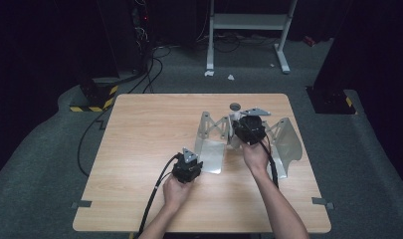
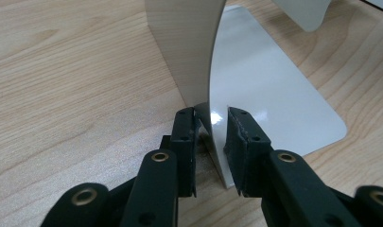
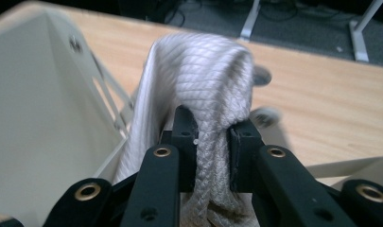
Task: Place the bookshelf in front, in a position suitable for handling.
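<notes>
A white metal folding rack (image 1: 288, 144) with scissor links stands on the wooden table (image 1: 149, 129) right of centre. At the near corner of its left panel (image 1: 211, 154) is my left gripper (image 1: 198, 160). In the left gripper view that gripper (image 2: 211, 123) is shut on the thin lower edge of the upright curved panel (image 2: 184, 47), beside its flat glossy foot plate (image 2: 269, 94). My right gripper (image 1: 244, 124) is between the two panels. In the right gripper view it (image 3: 213, 130) is shut on a white woven cloth (image 3: 203, 71), which bulges over the jaws. A rack wall (image 3: 42, 109) rises at its left.
A small grey disc (image 1: 235, 106) lies on the table behind the rack. The left half of the table is bare wood. Black cables trail from both grippers toward the near edge. A white frame's legs (image 1: 283, 55) stand on the floor beyond the table.
</notes>
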### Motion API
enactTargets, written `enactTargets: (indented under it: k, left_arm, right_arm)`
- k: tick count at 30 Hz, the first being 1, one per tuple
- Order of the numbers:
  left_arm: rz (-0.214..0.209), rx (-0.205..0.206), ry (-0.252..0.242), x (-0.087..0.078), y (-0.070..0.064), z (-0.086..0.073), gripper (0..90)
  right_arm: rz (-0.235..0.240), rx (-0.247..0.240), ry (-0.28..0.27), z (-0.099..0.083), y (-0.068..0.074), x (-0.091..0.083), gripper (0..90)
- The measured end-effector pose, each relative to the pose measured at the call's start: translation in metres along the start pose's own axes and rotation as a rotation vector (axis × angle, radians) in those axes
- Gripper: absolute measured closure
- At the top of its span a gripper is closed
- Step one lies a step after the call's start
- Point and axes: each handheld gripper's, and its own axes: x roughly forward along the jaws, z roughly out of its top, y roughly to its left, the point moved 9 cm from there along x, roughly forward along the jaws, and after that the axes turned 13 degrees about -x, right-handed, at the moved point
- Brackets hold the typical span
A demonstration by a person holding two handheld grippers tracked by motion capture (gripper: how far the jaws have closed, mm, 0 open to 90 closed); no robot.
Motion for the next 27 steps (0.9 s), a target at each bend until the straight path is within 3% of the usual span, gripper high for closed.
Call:
enactTargets:
  k: [6,8,11,13,15,18,20,22,24,27]
  left_arm:
    - [-0.002,0.001,0.002,0.0,0.0,0.0,72.8]
    - [-0.003,0.0,0.001,0.0,0.0,0.0,72.9]
    - [-0.002,0.001,0.001,0.0,0.0,0.0,72.9]
    - [-0.002,0.001,0.001,0.0,0.0,0.0,72.8]
    - [-0.003,-0.001,0.001,0.0,0.0,0.0,72.9]
    - [-0.003,0.0,0.002,0.0,0.0,0.0,72.9]
    - [-0.004,0.001,0.002,0.0,0.0,0.0,73.0]
    - [-0.005,0.003,0.001,0.0,0.0,0.0,73.0]
    - [-0.008,0.005,0.002,0.0,-0.001,0.0,73.6]
    - [-0.011,0.009,0.004,0.0,-0.002,-0.001,74.2]
  right_arm:
    - [-0.007,-0.009,0.068,-0.028,0.007,0.028,76.9]
    - [-0.003,-0.004,0.127,-0.042,0.009,0.039,76.9]
    - [-0.006,-0.007,0.153,-0.052,0.008,0.044,77.0]
    - [0.004,0.017,0.174,-0.06,0.006,0.046,77.3]
    - [-0.004,0.019,0.17,-0.062,0.003,0.045,77.5]
    - [-0.018,0.035,0.12,-0.051,-0.003,0.033,77.7]
    - [-0.041,0.046,0.055,-0.035,-0.011,0.016,77.7]
    - [-0.063,0.035,0.031,-0.025,-0.018,0.005,77.7]
    - [-0.095,0.028,0.019,-0.018,-0.025,-0.004,77.8]
    - [-0.139,0.006,0.032,-0.02,-0.029,-0.003,77.9]
